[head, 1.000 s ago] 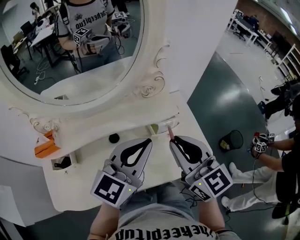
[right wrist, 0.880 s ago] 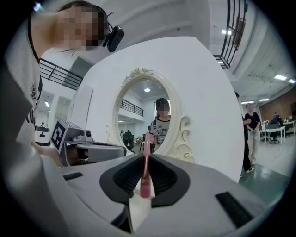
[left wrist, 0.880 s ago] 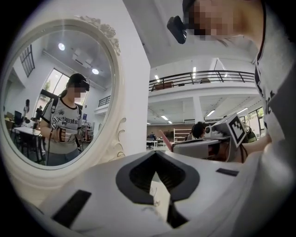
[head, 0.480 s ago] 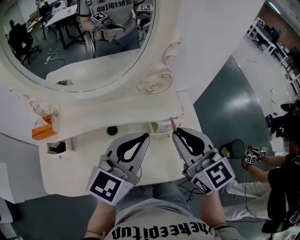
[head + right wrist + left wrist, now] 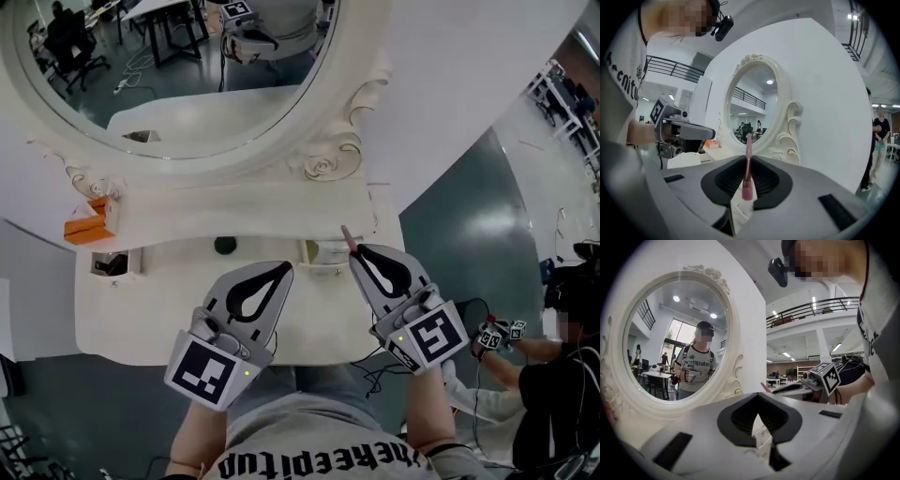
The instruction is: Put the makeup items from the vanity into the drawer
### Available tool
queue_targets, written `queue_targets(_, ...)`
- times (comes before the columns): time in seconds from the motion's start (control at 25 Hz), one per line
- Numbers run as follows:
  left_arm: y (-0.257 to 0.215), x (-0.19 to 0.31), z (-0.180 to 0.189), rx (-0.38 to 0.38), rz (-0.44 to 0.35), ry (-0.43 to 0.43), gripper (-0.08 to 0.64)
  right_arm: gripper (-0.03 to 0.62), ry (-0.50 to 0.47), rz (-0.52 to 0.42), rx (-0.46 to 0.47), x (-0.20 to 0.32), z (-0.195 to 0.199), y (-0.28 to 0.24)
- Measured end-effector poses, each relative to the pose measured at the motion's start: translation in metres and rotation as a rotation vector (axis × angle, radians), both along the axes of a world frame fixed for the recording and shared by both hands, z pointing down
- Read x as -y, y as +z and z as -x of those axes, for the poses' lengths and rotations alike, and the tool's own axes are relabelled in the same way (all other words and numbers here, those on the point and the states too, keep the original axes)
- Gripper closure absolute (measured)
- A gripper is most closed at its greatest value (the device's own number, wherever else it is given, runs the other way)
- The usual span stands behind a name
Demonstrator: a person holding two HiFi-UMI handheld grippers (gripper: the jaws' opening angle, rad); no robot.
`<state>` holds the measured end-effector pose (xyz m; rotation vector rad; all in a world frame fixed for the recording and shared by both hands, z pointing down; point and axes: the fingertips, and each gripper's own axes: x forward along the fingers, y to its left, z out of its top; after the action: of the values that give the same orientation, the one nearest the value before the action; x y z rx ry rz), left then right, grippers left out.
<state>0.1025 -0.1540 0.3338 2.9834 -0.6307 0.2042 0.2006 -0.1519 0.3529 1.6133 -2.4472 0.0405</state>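
Note:
My right gripper [image 5: 357, 253] is shut on a slim pink makeup stick [image 5: 346, 236]. The stick's tip pokes out past the jaws, over a small open drawer [image 5: 323, 255] at the back of the white vanity top [image 5: 141, 314]. In the right gripper view the pink stick [image 5: 748, 187] stands upright between the jaws of my right gripper [image 5: 746, 159]. My left gripper [image 5: 284, 269] is shut with nothing in it and hovers over the vanity top. A round black makeup item [image 5: 224, 246] lies on the vanity, ahead of it and to the left.
A large oval mirror [image 5: 178, 84] in a carved white frame rises behind the vanity. An orange box [image 5: 86, 225] sits at the far left, and below it is another open compartment [image 5: 111, 264]. A person [image 5: 562, 375] crouches on the floor at right.
Both grippers have moved forward a little towards the back of the vanity. The pink stick's tip now reaches over the small open drawer. The head view has swung left.

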Motion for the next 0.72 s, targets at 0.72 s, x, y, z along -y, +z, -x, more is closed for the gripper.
queue_targets(0.72, 0.010, -0.001, 0.004, 0.029, 0.019, -0.215, 0.541, 0.531, -0.235, 0.083, -0.132, 0.028, -0.015, 0.042)
